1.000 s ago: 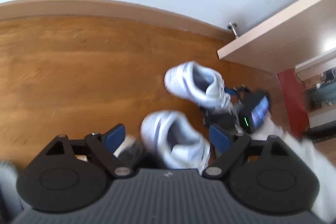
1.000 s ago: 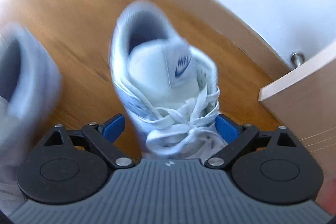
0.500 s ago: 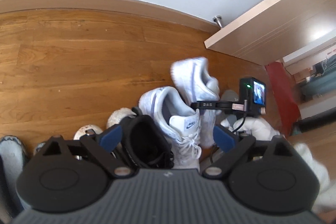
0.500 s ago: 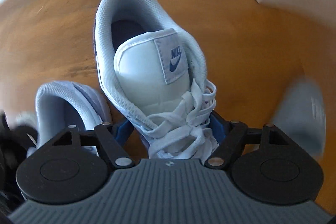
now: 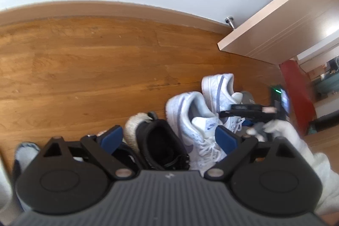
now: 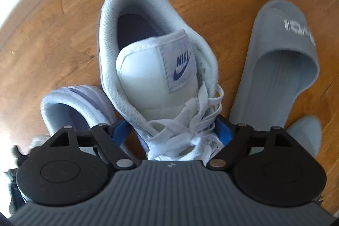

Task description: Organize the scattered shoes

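My right gripper is shut on a white Nike sneaker at its laced front, low over the wood floor. That sneaker also shows in the left wrist view, beside its twin, which stands on the floor; the twin's heel shows in the right wrist view. My left gripper is open and empty, above a black sneaker and the twin. The right gripper shows in the left wrist view.
A grey slide sandal lies right of the held sneaker, a second grey one below it. A light wooden door with a metal doorstop stands at the right. A baseboard runs along the white wall.
The right gripper has brought the held sneaker down beside its twin, next to the grey sandal. The left gripper has stayed open and drawn back a little.
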A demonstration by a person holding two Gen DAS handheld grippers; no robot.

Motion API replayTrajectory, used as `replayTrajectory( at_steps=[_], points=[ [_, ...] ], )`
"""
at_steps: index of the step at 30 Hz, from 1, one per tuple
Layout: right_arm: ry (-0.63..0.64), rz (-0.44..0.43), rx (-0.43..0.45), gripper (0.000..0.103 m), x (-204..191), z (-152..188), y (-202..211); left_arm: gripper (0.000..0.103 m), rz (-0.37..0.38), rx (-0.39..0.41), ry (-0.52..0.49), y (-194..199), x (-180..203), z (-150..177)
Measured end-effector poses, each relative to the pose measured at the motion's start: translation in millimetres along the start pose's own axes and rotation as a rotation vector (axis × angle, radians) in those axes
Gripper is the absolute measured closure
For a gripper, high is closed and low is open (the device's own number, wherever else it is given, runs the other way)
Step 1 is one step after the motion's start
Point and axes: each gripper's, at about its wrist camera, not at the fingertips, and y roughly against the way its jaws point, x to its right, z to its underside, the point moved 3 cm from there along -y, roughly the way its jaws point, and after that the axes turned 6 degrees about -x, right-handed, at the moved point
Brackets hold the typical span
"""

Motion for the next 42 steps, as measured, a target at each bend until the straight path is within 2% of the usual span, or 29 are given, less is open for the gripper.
replayTrajectory(
  at_steps=[3,6,10,11,12,13,14,16,19,22,24,25,27,28,29,31,34,35,37,38,39,42],
  points=[
    [0.093,-0.13,0.113,0.018,3.1,18.5,35.3,0.009,-0.037,0.029,-0.004,13.0,-5.9,-5.4],
    [0.203,-0.139,0.243,0.017,-1.2,22.5,57.6,0.008,-0.038,0.063,-0.001,22.5,-8.8,-9.8],
    [0.332,-0.14,0.403,0.02,-19.7,-9.2,54.7,0.008,-0.028,0.096,0.023,24.7,-10.6,-10.0],
    [0.338,-0.151,0.407,0.026,-26.5,-23.2,45.1,0.008,-0.024,0.092,0.027,22.6,-10.4,-8.9],
    [0.344,-0.146,0.362,0.031,-33.3,-34.6,29.7,0.008,-0.021,0.086,0.032,20.0,-10.0,-7.6],
    [0.352,-0.134,0.297,0.05,-39.8,-44.4,11.8,0.008,-0.018,0.076,0.037,16.6,-9.4,-6.1],
    [0.342,-0.125,0.257,0.06,-39.7,-49.0,3.7,0.008,-0.018,0.065,0.042,12.9,-8.6,-4.4],
    [0.304,-0.109,0.206,0.059,-32.4,-52.7,-2.0,0.008,-0.019,0.039,0.049,4.4,-4.2,-0.3],
    [0.255,-0.08,0.144,0.076,-16.8,-51.2,-9.8,0.008,0.019,0.014,0.036,-3.8,5.0,5.7],
    [0.238,-0.096,0.126,0.074,10.6,-26.7,-10.8,0.008,0.027,-0.007,0.011,-11.8,12.0,8.2],
    [0.236,-0.143,0.173,0.069,27.8,-16.8,2.0,0.008,0.024,-0.023,-0.01,-18.4,18.4,9.1],
    [0.227,-0.183,0.219,0.063,40.5,-10.2,17.4,0.008,0.026,-0.029,-0.017,-20.8,21.5,9.5],
    [0.223,-0.24,0.302,0.042,61.4,2.4,42.9,0.008,0.039,-0.038,-0.03,-24.0,27.9,11.0],
    [0.242,-0.236,0.357,0.02,72.7,12.2,58.6,0.008,0.044,-0.041,-0.038,-25.1,30.7,12.3],
    [0.279,-0.195,0.418,0.008,85.9,22.8,71.9,0.008,0.049,-0.047,-0.047,-26.7,33.9,14.2],
    [0.342,-0.098,0.459,0.009,104.5,35.7,80.7,0.008,0.052,-0.058,-0.063,-31.1,38.5,19.9],
    [0.459,0.087,0.448,0.011,136.4,60.8,80.0,0.008,0.042,-0.064,-0.058,-37.0,40.8,28.6],
    [0.5,0.128,0.424,0.021,145.8,73.2,73.5,0.008,0.036,-0.056,-0.045,-36.8,40.5,31.5],
    [0.539,0.129,0.375,0.031,153.9,91.8,64.0,0.008,0.024,-0.044,-0.028,-35.7,39.2,41.9],
    [0.543,0.112,0.357,0.031,151.2,95.8,58.2,0.008,0.013,-0.034,-0.026,-34.3,37.9,49.1],
    [0.534,0.057,0.344,0.031,144.7,103.0,52.3,0.008,-0.001,-0.028,-0.023,-33.2,36.0,56.6],
    [0.533,-0.028,0.342,0.031,132.1,109.8,49.8,0.008,-0.03,-0.028,-0.014,-32.5,29.6,78.2]
  ],
)
